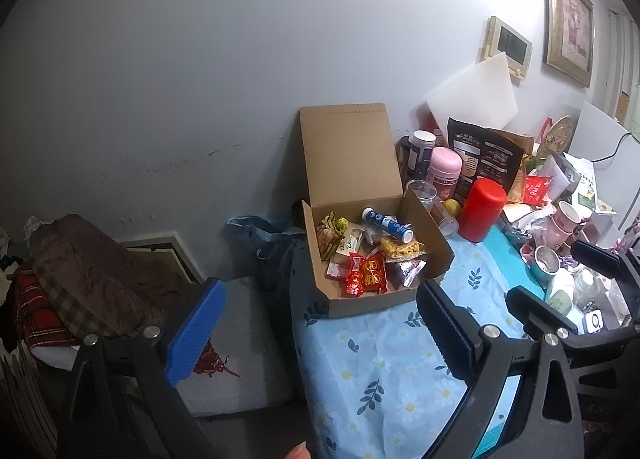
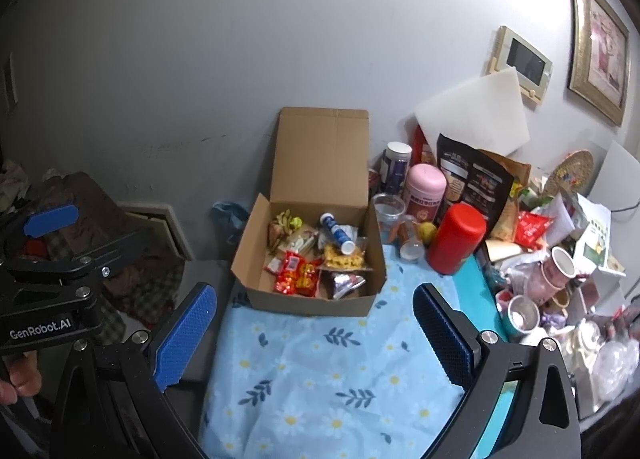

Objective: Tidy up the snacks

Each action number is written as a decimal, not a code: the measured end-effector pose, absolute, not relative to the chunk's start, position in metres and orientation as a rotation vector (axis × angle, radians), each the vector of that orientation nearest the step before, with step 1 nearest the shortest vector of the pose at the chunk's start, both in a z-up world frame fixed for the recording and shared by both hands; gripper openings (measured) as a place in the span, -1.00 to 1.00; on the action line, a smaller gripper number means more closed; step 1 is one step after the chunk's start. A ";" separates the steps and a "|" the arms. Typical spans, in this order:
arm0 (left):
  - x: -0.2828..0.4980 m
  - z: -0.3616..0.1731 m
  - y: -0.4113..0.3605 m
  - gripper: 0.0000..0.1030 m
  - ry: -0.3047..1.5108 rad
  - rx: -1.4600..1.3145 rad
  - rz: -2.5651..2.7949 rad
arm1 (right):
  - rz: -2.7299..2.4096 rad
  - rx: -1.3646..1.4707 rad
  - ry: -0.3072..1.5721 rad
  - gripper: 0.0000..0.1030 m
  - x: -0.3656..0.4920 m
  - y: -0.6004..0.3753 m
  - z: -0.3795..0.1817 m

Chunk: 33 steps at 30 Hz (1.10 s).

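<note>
An open cardboard box (image 1: 372, 305) (image 2: 312, 303) stands on the floral blue tablecloth (image 1: 380, 363) (image 2: 320, 371) with its lid up against the wall. Inside lie a blue-and-white tube (image 1: 387, 224) (image 2: 337, 233), red packets (image 1: 368, 273) (image 2: 298, 275), a yellow snack bag (image 1: 401, 249) (image 2: 344, 257) and other wrapped snacks. My left gripper (image 1: 320, 331) (image 2: 80, 237) is open and holds nothing, short of the box and off its left front corner. My right gripper (image 2: 314, 335) (image 1: 564, 283) is open too, over the cloth in front of the box.
Right of the box stand a red canister (image 1: 480, 209) (image 2: 456, 239), a pink jar (image 2: 426, 189), a black pouch (image 2: 472, 179) and a clutter of cups (image 2: 556, 271). The table's left edge drops to folded blankets (image 1: 88, 271). A white foam board (image 2: 476, 111) leans on the wall.
</note>
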<state>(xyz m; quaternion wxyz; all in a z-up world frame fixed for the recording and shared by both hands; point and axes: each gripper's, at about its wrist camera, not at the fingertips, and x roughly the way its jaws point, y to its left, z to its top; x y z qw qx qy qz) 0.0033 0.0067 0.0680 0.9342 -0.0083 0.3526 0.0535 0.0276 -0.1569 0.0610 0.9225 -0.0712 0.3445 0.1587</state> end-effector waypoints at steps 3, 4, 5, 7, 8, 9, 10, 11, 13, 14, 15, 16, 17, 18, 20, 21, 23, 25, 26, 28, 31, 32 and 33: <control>0.002 0.068 0.006 0.90 0.727 -0.014 0.111 | 0.321 -0.141 0.704 0.95 0.027 -0.158 0.062; 0.002 0.069 0.005 0.90 0.729 -0.013 0.111 | 0.319 -0.140 0.703 0.95 0.028 -0.159 0.063; 0.002 0.069 0.005 0.90 0.730 -0.014 0.109 | 0.317 -0.139 0.703 0.95 0.028 -0.159 0.063; 0.002 0.069 0.006 0.90 0.731 -0.013 0.110 | 0.316 -0.137 0.703 0.95 0.028 -0.159 0.063; 0.002 0.069 0.006 0.90 0.730 -0.013 0.109 | 0.316 -0.137 0.704 0.95 0.027 -0.159 0.063; 0.001 0.069 0.006 0.90 0.730 -0.012 0.109 | 0.317 -0.137 0.705 0.95 0.027 -0.159 0.063; 0.001 0.069 0.006 0.90 0.730 -0.013 0.109 | 0.315 -0.137 0.705 0.95 0.027 -0.159 0.063; 0.001 0.069 0.006 0.90 0.731 -0.012 0.108 | 0.315 -0.137 0.704 0.95 0.027 -0.159 0.063; 0.001 0.069 0.006 0.90 0.731 -0.010 0.109 | 0.315 -0.138 0.703 0.95 0.028 -0.158 0.063; 0.000 0.069 0.006 0.90 0.730 -0.010 0.110 | 0.314 -0.138 0.704 0.95 0.028 -0.158 0.063; 0.000 0.069 0.006 0.90 0.730 -0.010 0.111 | 0.315 -0.139 0.705 0.95 0.028 -0.158 0.063; -0.001 0.069 0.006 0.90 0.730 -0.010 0.112 | 0.314 -0.139 0.705 0.95 0.028 -0.158 0.063; -0.001 0.069 0.007 0.90 0.730 -0.012 0.111 | 0.315 -0.139 0.706 0.95 0.028 -0.158 0.063; -0.001 0.069 0.007 0.90 0.729 -0.013 0.111 | 0.314 -0.139 0.707 0.95 0.028 -0.157 0.063; 0.000 0.069 0.008 0.90 0.730 -0.017 0.110 | 0.315 -0.141 0.710 0.95 0.029 -0.157 0.062; 0.000 0.069 0.008 0.90 0.734 -0.016 0.110 | 0.315 -0.143 0.713 0.95 0.029 -0.157 0.062; 0.001 0.070 0.008 0.90 0.733 -0.014 0.113 | 0.316 -0.142 0.717 0.95 0.030 -0.158 0.062; 0.002 0.071 0.007 0.90 0.733 -0.010 0.113 | 0.319 -0.144 0.720 0.95 0.031 -0.158 0.061; 0.003 0.071 0.007 0.90 0.734 -0.010 0.112 | 0.319 -0.144 0.720 0.95 0.031 -0.159 0.061; 0.004 0.071 0.006 0.90 0.740 -0.015 0.106 | 0.318 -0.144 0.720 0.95 0.031 -0.158 0.061; 0.006 0.071 0.006 0.90 0.741 -0.012 0.106 | 0.317 -0.152 0.722 0.95 0.031 -0.158 0.060; 0.007 0.071 0.005 0.90 0.741 -0.010 0.107 | 0.317 -0.154 0.722 0.95 0.032 -0.158 0.060; 0.008 0.070 0.005 0.90 0.742 -0.009 0.106 | 0.319 -0.156 0.724 0.95 0.033 -0.158 0.060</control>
